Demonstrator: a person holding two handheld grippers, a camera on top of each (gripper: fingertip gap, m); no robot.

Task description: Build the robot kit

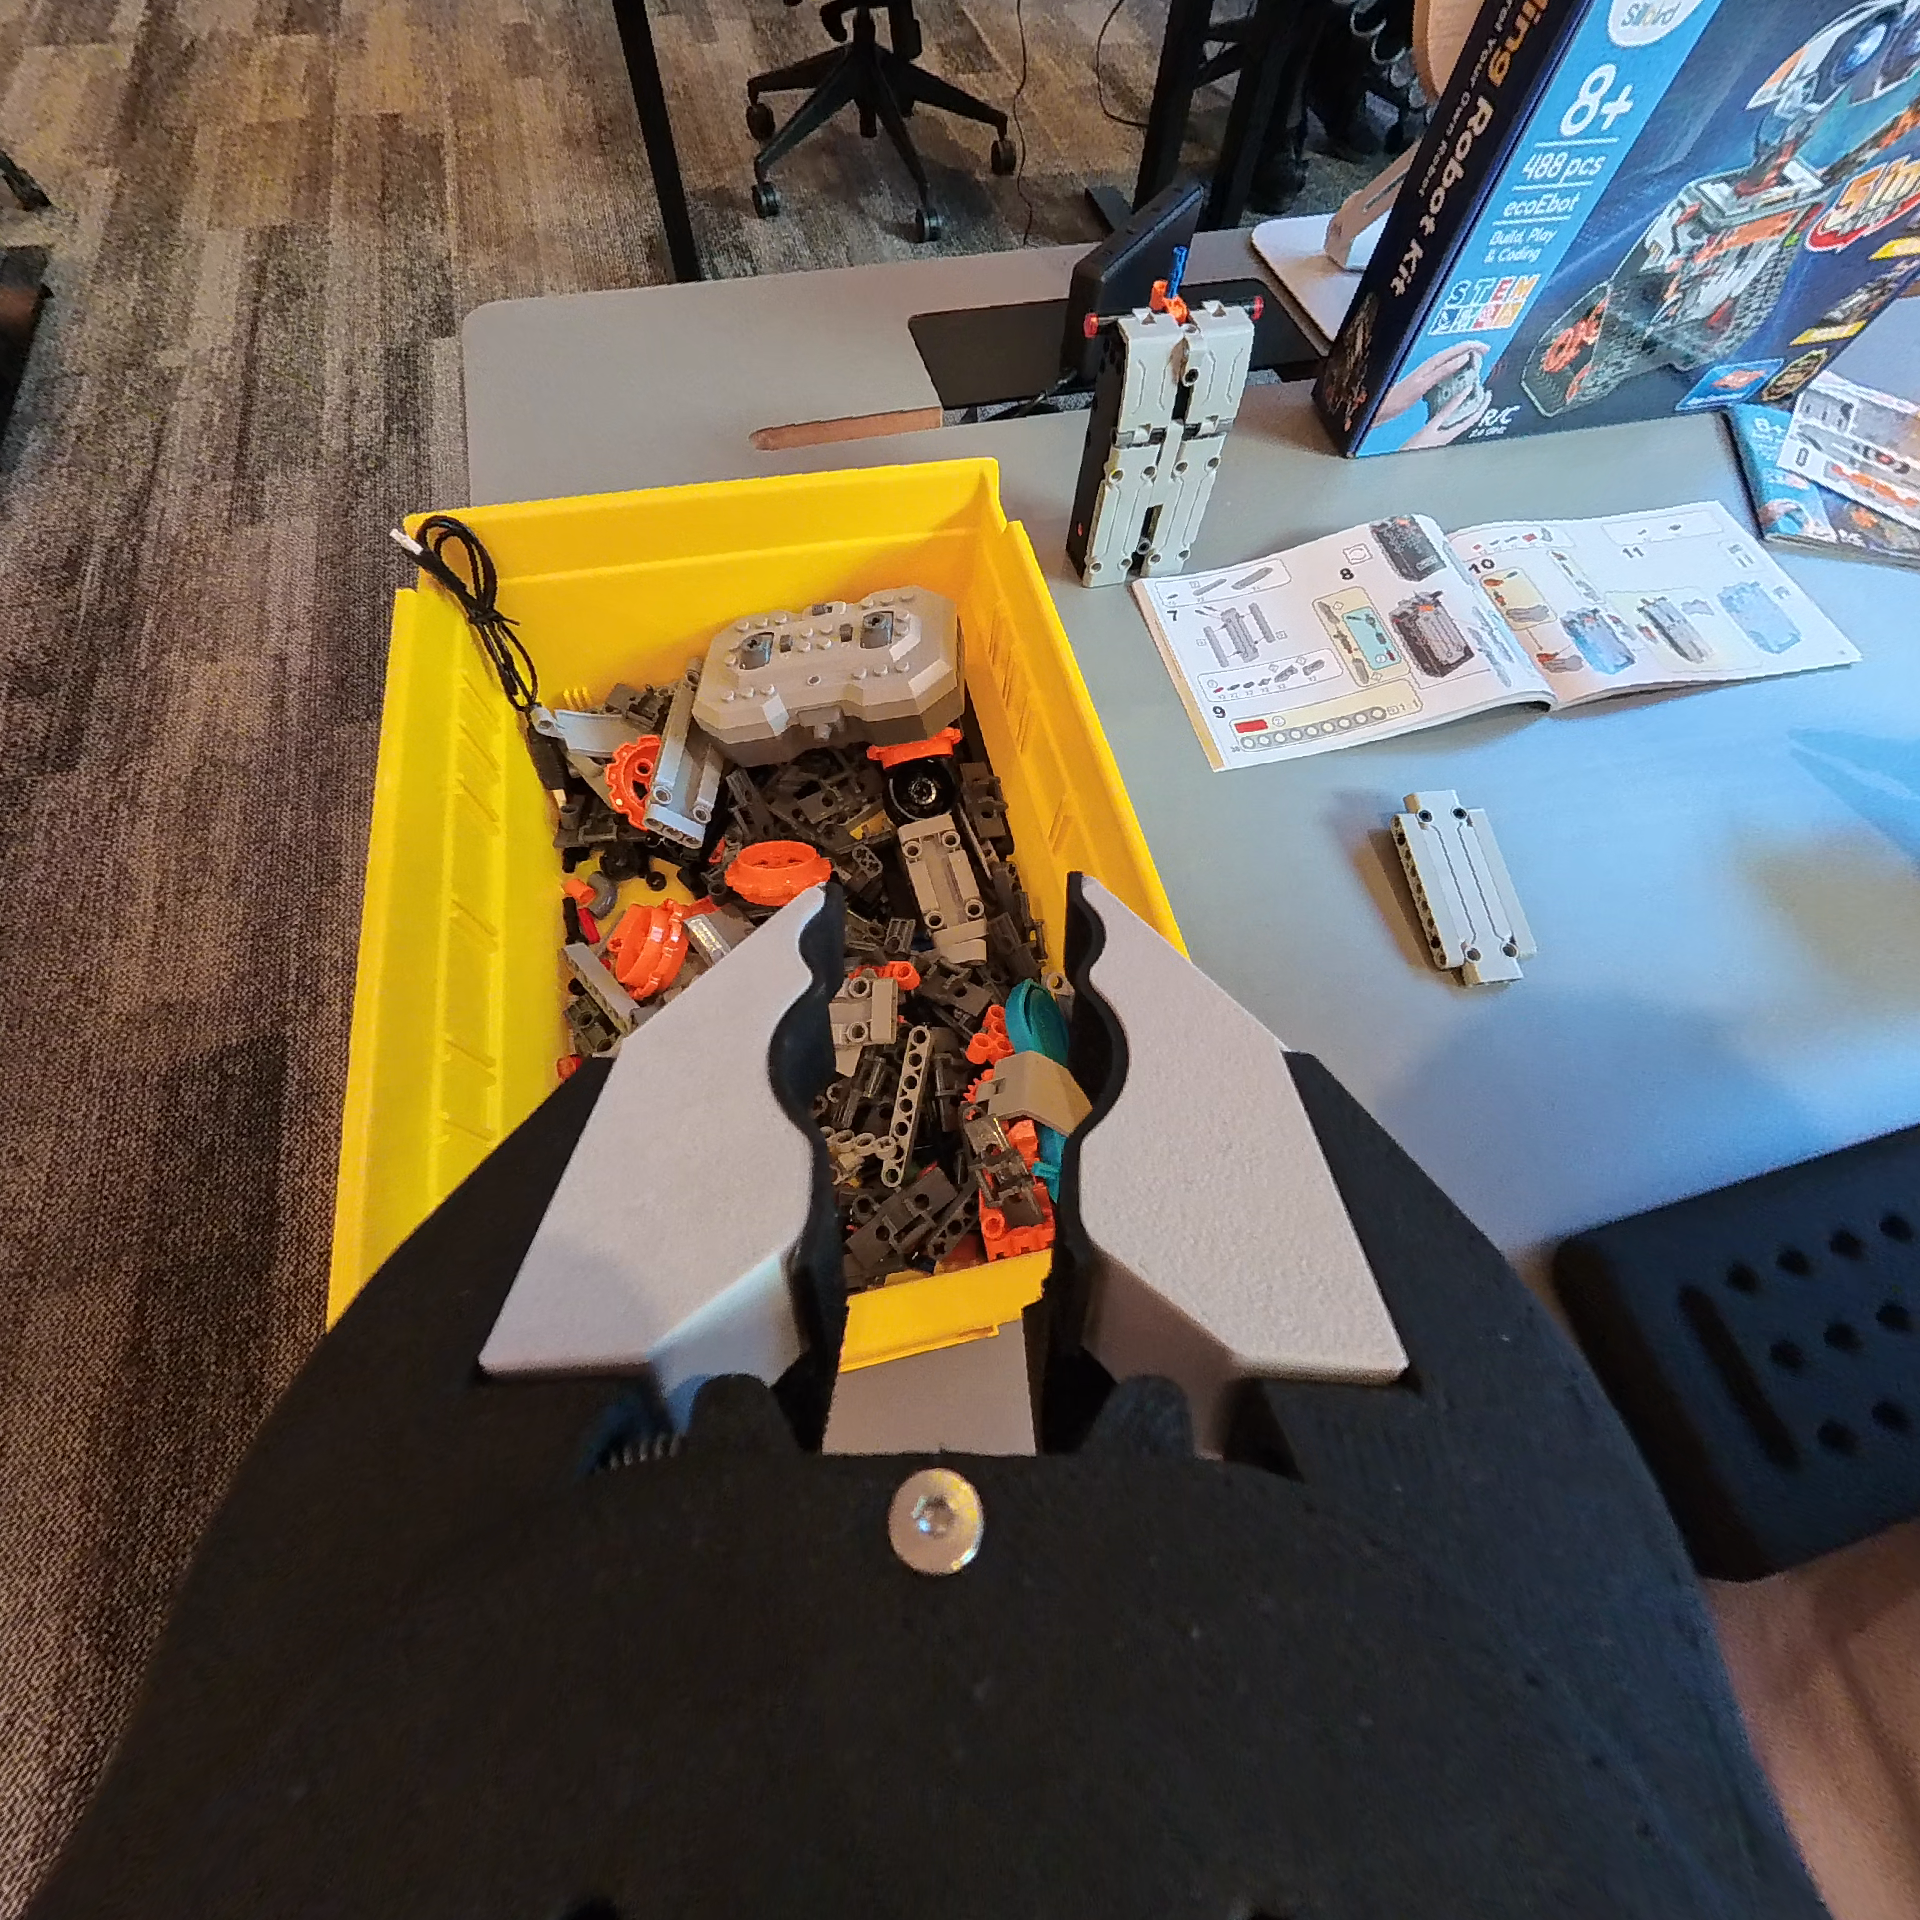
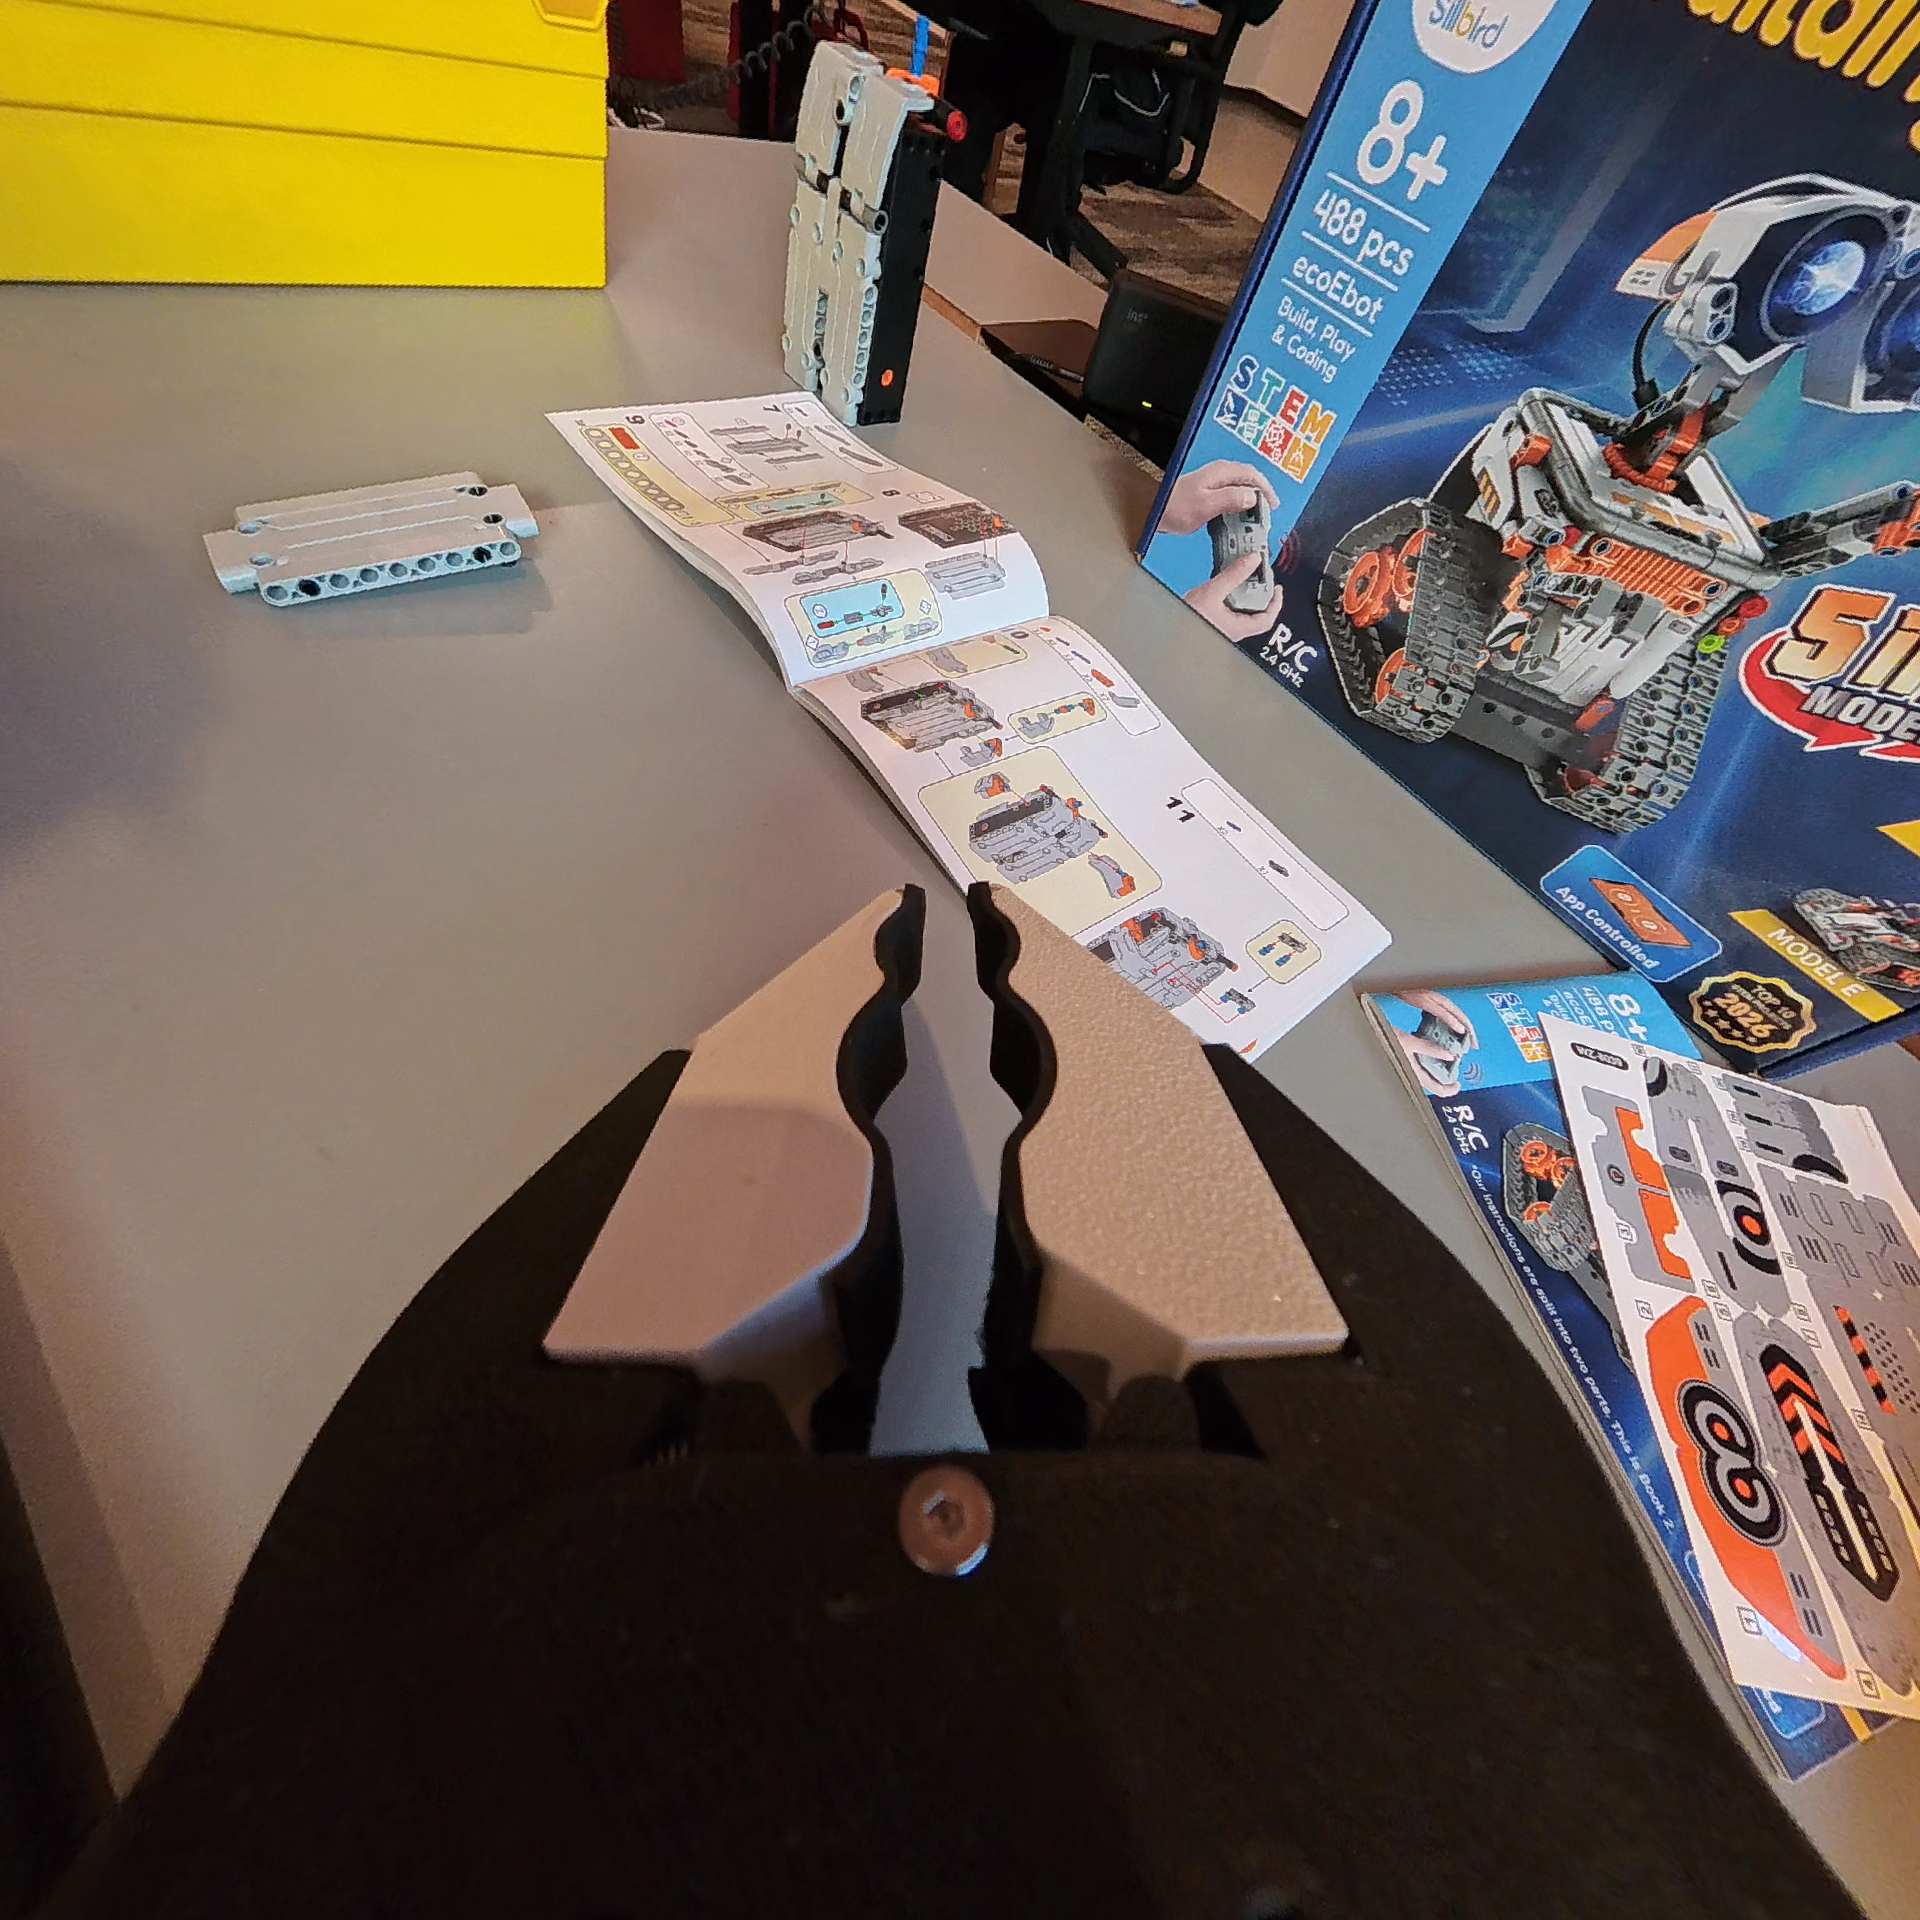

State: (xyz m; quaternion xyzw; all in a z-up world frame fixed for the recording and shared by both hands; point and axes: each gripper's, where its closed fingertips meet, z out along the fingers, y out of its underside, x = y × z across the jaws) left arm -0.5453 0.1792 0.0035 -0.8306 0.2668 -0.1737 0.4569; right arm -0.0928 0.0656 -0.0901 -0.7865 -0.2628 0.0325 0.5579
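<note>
My left gripper (image 1: 951,894) is open and empty, hovering over the near half of a yellow bin (image 1: 447,935) full of grey, black and orange building parts. A large grey housing (image 1: 831,675) lies at the bin's far end. My right gripper (image 2: 945,896) is nearly shut with only a narrow gap between its tips. It holds nothing and sits low over the grey table (image 2: 416,935), next to an open instruction booklet (image 2: 966,707). A flat grey panel piece (image 2: 369,535) lies ahead to its left; the piece also shows in the left wrist view (image 1: 1463,899).
An upright grey-and-black built block (image 1: 1158,447) stands past the booklet (image 1: 1496,634). A big blue kit box (image 2: 1558,468) stands at the right, with a second booklet (image 2: 1507,1143) and a sticker sheet (image 2: 1766,1351) before it. The bin sits at the table's left edge, above carpet (image 1: 208,727). My hands' fingertips stand some 50 cm from each other. The large grey housing (image 1: 831,675) is about 15 cm from my left fingertips. Left tips and right tips are each some 25 cm from the flat grey panel piece (image 2: 369,535). My left wrist view (image 1: 1473,889) looks at it from another angle.
</note>
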